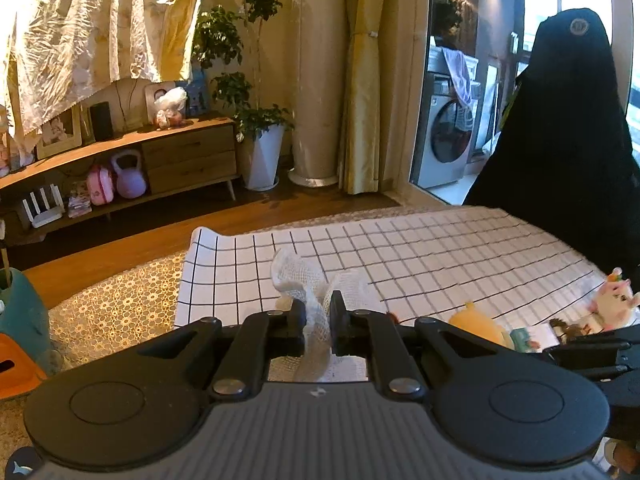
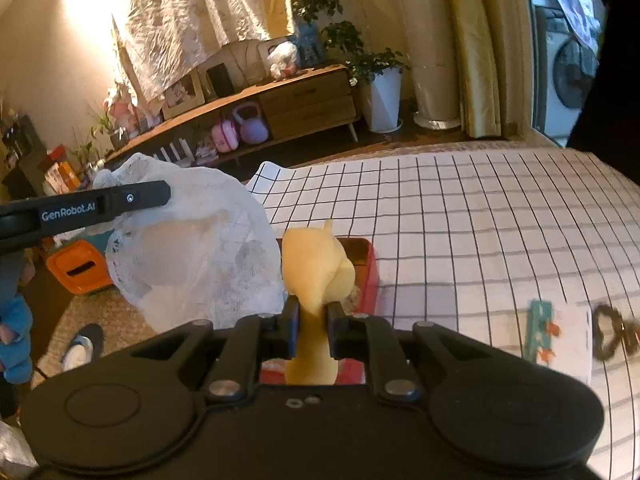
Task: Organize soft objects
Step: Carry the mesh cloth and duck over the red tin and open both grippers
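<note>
1. Gripping a white mesh bag [image 1: 316,304], the left tool [image 1: 318,320] has its jaws clenched on the bunched gauzy netting; from the right wrist view that bag [image 2: 200,248] hangs open and puffy, see-through, crinkly.
2. Right tool [image 2: 313,322] is clamped on a soft yellow plush toy [image 2: 316,268], squishy and rounded with a little pointed tip on top, held up just beside the mesh bag.
3. Below the plush sits a red box [image 2: 370,276] with a boxy rim, on the white cloth with a black grid [image 1: 440,248] covering the worktop.
4. Also on the cloth: a pink and white plush unicorn [image 1: 614,300] at the right edge, a small picture card [image 2: 560,332], and a dark brown curly thing [image 2: 612,336], too blurred to name.
5. Around: a lacy patterned rug [image 1: 116,308], a wooden sideboard [image 1: 188,152] with a lilac kettlebell [image 1: 130,176], a potted plant in a white pot [image 1: 262,156], and an orange box [image 2: 80,268] on the floor.
6. The left tool's black arm crosses in front of the bag's top in the right wrist view.
</note>
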A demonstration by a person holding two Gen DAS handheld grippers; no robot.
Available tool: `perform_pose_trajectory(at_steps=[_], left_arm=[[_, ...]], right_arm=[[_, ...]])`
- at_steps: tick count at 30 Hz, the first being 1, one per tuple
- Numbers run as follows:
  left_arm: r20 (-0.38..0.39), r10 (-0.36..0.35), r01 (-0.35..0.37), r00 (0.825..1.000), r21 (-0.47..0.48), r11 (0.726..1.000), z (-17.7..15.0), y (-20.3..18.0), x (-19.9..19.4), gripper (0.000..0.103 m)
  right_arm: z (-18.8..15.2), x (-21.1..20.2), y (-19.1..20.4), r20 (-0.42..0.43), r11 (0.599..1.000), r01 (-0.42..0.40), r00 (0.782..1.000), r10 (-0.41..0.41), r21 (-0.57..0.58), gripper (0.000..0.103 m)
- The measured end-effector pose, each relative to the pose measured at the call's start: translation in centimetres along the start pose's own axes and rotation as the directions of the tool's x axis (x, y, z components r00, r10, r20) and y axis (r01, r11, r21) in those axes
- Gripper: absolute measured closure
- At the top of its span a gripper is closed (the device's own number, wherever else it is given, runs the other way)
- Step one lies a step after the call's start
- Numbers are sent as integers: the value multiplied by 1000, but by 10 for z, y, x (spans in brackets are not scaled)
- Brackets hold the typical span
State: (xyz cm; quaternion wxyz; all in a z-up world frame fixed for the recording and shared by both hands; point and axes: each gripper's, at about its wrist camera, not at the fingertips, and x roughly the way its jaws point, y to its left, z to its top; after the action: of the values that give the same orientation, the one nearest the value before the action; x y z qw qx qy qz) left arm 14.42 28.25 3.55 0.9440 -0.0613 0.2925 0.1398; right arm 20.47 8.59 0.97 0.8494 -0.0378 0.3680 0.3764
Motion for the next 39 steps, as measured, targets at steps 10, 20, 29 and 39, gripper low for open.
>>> perform_pose_trajectory(at_steps=[10, 20, 29, 39], left_arm=[[-80, -3, 1, 997, -19, 1000, -17, 7, 61, 92], [-178, -57, 43, 982, -83, 996, -37, 8, 112, 92], [-241, -77, 63, 968, -65, 996, -57, 1, 132, 92], [-266, -57, 47, 962, -40, 998, -66, -3, 138, 91]], right_arm=[[-1, 60, 2, -83, 999, 35, 996, -35, 4, 90], [-18, 83, 13, -166, 997, 14, 986, -25, -73, 90], [-22, 96, 17, -205, 995, 19, 978, -38, -96, 88], [-27, 105, 20, -224, 994, 12, 974, -36, -108, 81]])
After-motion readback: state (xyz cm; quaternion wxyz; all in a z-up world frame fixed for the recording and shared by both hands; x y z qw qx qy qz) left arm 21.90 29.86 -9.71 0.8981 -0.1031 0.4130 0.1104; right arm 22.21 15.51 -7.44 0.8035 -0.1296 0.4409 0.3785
